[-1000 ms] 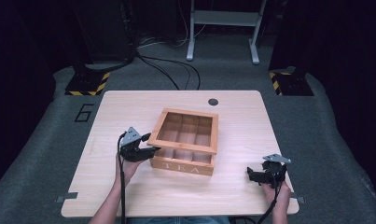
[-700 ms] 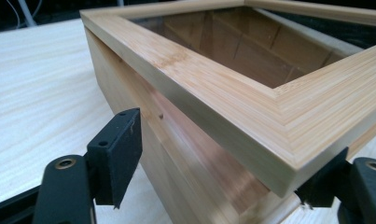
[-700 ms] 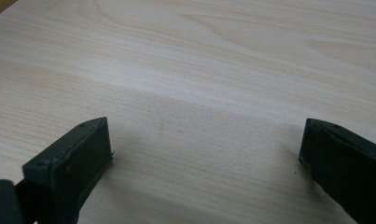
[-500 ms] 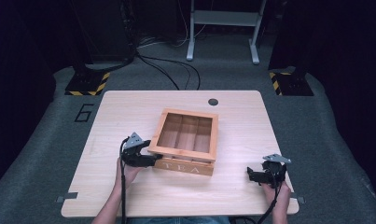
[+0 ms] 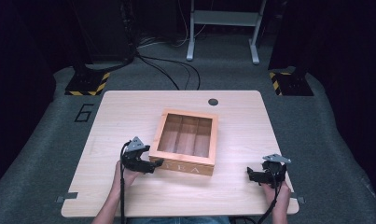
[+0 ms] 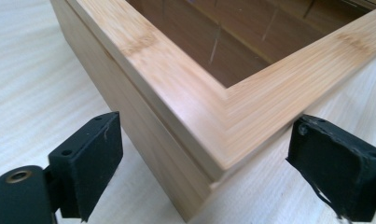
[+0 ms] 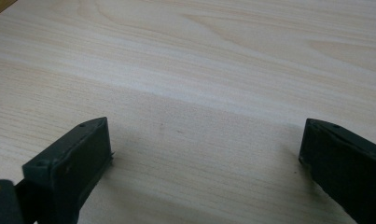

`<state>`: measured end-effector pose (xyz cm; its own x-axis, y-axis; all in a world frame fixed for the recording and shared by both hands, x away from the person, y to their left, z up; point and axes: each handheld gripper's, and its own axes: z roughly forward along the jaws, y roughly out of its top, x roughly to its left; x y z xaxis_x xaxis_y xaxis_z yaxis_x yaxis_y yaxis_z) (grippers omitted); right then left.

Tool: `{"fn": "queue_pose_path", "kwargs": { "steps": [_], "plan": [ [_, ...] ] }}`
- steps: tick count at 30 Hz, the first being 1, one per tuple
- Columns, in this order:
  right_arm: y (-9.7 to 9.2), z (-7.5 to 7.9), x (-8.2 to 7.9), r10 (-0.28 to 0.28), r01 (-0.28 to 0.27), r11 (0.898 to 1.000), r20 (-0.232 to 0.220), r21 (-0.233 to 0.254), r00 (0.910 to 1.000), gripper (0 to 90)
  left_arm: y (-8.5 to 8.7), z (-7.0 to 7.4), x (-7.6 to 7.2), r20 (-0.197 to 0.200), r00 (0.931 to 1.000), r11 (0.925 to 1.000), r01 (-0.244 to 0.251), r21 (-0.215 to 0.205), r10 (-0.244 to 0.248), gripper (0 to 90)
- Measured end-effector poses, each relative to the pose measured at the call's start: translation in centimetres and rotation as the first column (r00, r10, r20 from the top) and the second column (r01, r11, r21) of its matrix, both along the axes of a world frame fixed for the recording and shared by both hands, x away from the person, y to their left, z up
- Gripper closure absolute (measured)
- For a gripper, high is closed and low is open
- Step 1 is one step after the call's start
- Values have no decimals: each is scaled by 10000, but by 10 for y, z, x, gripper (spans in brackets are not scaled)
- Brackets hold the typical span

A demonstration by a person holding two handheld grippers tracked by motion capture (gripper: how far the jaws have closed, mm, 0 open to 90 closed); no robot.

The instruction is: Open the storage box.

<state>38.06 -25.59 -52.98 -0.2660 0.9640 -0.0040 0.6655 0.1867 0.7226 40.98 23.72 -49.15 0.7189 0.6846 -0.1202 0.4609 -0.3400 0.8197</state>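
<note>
Dark room, pale tabletop (image 5: 129, 112). Left gripper (image 6: 209, 163) jaws spread, straddling tea box (image 5: 185, 140) near-left corner: likely centre first, close gently. Right gripper (image 5: 258, 176) jaws spread, empty, near-right corner.

The table (image 5: 129, 116) is made of light wood with soft wavy lines in it. Its corners are round. It stands on a grey floor (image 5: 344, 154). A small dark round spot (image 5: 213, 101) sits near the far edge of the table top.

A wooden box (image 5: 185, 141) lies on the table, near the middle and a bit closer to the person's side. It has a wooden frame on top, and dividers show inside. The front wall has the letters TEA (image 5: 188, 169) on it. The box's near left corner (image 6: 213, 172) rests flat on the table top.
</note>
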Motion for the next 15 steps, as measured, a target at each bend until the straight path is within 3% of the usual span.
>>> {"fn": "queue_pose_path", "kwargs": {
  "steps": [2, 5, 10, 15],
  "plan": [
    [0, 0, 0, -3, 3, 10000, 0, -3, 10000, 17, 1, -2, -1, -131, 9999, 9997, -58, -227, 55, 59],
    [0, 0, 0, 1, -1, 10000, 2, -5, 10000, 17, 6, 0, -6, -23, 9998, 9997, -208, -114, 207, 33],
    [0, 0, 0, -2, 2, 10000, 2, -2, 10000, 17, 17, -2, -18, 22, 9988, 9988, -482, 87, 482, 2],
    [0, 0, 0, -8, 8, 10000, 5, -5, 10000, 17, 34, -9, -33, 53, 9958, 9940, -920, 587, 918, 2]
  ]
}}
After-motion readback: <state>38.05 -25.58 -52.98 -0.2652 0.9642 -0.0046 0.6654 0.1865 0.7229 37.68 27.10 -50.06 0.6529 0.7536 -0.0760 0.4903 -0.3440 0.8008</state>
